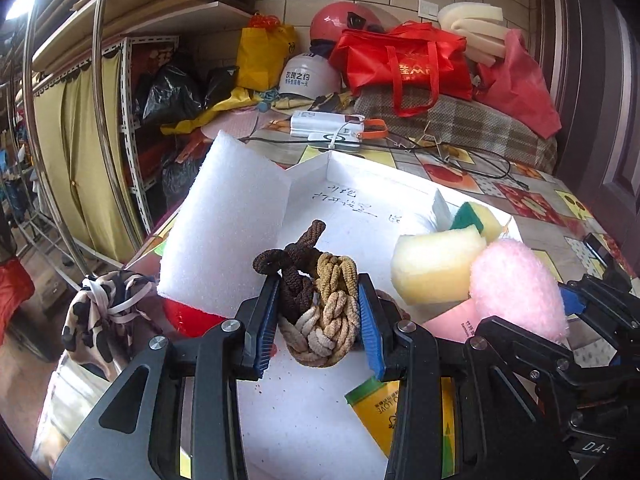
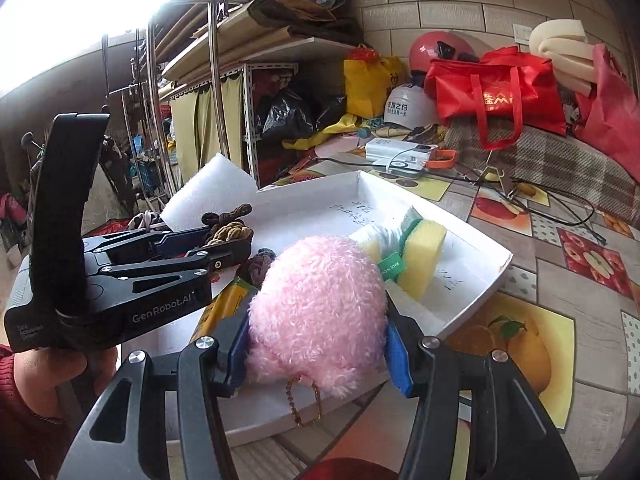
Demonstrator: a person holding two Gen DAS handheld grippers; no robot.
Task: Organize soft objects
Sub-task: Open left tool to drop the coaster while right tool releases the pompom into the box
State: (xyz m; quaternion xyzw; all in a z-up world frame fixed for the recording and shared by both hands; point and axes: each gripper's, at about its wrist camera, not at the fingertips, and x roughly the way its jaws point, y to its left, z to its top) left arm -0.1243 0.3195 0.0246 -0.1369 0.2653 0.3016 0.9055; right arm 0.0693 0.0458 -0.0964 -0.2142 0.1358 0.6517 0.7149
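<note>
Two claws, both loaded. Left claw (image 1: 318,312) pinches a braided bundle of hair ties (image 1: 316,300), brown, tan and cream, held over the white tray (image 1: 360,184). Right claw (image 2: 316,344) pinches a pink plush ball (image 2: 316,312) with a gold chain (image 2: 304,404), above the tray's near edge. Yellow sponges (image 1: 436,264) lie in the tray; white foam sheet (image 1: 228,220) leans at its left. Tray sits on fruit-print surface (image 2: 532,216).

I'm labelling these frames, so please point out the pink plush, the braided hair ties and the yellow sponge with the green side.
pink plush (image 2: 318,316), right wrist view, middle of its fuzzy body.
braided hair ties (image 1: 320,304), left wrist view, centre of the bundle.
yellow sponge (image 2: 426,254), right wrist view, its yellow face.
</note>
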